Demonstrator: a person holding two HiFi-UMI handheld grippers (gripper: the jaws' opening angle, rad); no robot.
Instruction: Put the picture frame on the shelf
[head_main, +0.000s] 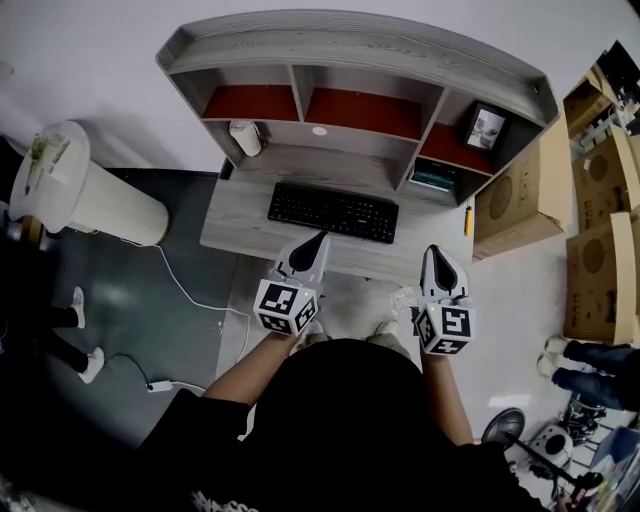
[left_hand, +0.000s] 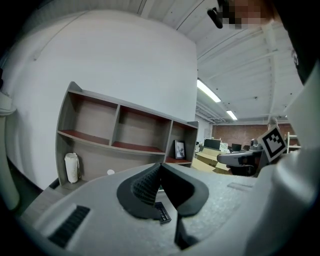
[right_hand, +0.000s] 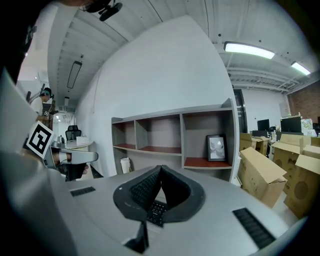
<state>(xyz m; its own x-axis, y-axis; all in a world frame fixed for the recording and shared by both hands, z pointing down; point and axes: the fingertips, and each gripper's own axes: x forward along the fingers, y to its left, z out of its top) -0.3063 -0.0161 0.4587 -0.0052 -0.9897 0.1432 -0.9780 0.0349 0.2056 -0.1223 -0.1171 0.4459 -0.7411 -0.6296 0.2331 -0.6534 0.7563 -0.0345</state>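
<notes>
We judge the task done: the frame stands in the shelf's right bay, while our left gripper and right gripper hover apart from it, jaws pressed together, empty.

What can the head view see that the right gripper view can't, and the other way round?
Head view only: the white cable on the floor, the yellow item on the desk, and the white cylinder beside the desk.

Right gripper view only: the ceiling lights, and the right hand-held gripper up close, its jaws shut on nothing.

Both: the shelf, the picture frame standing in its right compartment, the keyboard and the cardboard boxes.
</notes>
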